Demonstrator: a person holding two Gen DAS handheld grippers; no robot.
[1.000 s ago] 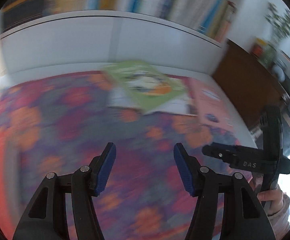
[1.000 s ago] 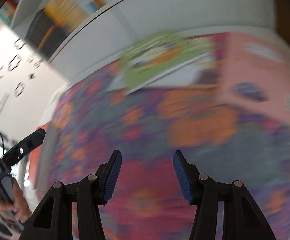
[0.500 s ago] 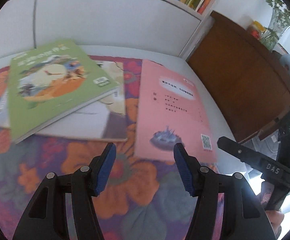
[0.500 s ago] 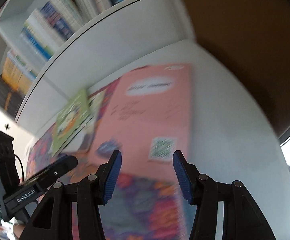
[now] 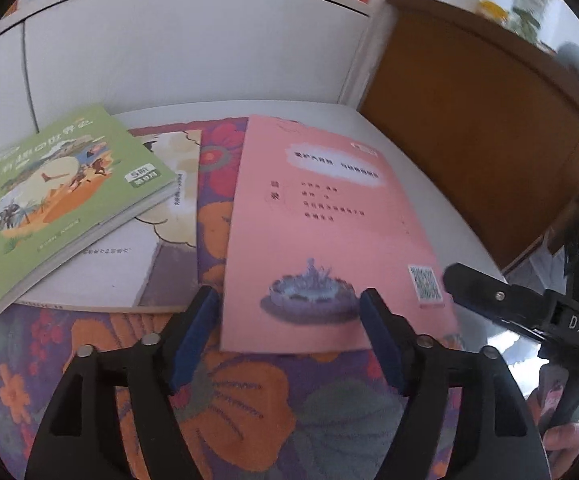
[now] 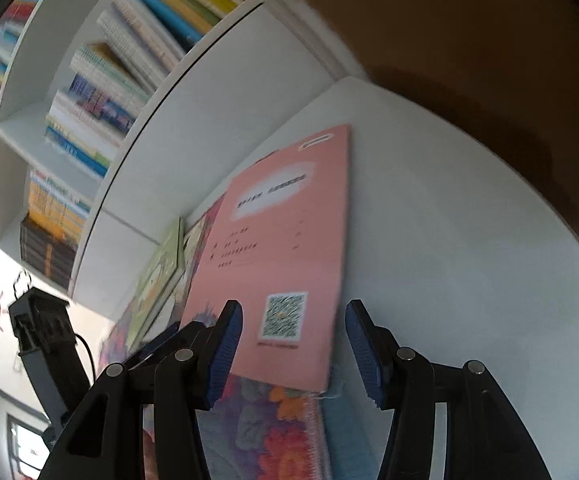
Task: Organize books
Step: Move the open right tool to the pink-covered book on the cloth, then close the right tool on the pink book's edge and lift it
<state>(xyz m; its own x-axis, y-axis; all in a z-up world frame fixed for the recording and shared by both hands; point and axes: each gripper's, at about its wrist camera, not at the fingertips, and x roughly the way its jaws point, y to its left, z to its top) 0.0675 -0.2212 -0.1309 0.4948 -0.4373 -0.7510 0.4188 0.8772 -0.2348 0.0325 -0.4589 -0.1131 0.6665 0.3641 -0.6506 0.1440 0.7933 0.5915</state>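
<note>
A pink book (image 5: 321, 232) lies flat on a flowered cloth (image 5: 249, 400), back cover up with a QR code. My left gripper (image 5: 289, 320) is open, its fingers at either side of the pink book's near edge. My right gripper (image 6: 293, 340) is open too, at the book's near right corner by the QR code; the pink book (image 6: 289, 248) fills that view's middle. A green book (image 5: 61, 200) lies tilted on a white picture book (image 5: 137, 256) to the left. The right gripper (image 5: 529, 308) shows at the right of the left wrist view.
A white bookcase (image 6: 89, 100) full of upright books stands behind the table. A brown wooden cabinet (image 5: 489, 140) stands at the right. The white table surface (image 6: 449, 260) runs right of the pink book. The left gripper's body (image 6: 45, 344) is at the left.
Both grippers have moved forward and closer to the pink book's near edge. The right gripper has swung right, so the book's corner sits between its fingers. Both stay open.
</note>
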